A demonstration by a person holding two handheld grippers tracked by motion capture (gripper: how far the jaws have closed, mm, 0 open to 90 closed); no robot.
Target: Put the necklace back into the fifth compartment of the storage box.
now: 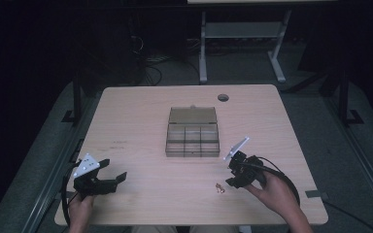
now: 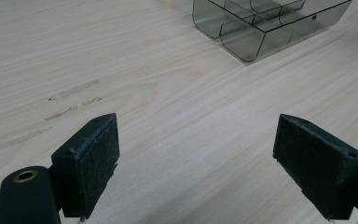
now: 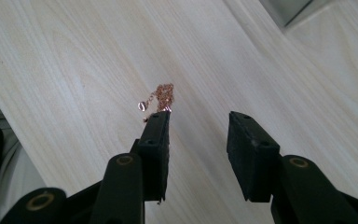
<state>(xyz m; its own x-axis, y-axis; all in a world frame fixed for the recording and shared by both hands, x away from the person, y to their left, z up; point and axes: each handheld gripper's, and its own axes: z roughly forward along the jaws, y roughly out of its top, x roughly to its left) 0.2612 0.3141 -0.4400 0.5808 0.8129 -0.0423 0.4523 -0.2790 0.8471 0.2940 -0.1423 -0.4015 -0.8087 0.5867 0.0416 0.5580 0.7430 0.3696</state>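
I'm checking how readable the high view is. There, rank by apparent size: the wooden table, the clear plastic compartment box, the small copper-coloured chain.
1. Light wooden table
2. Clear smoky plastic compartment box
3. Small copper-coloured chain, a mere speck.

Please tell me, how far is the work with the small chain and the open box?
Done: the compartment box stands open. In hand: the right gripper, jaws apart and holding nothing, hovers beside the copper chain on the table. Left: grasping the chain and, probably, placing it in a compartment.

Box (image 2: 265, 23) cut off at top edge
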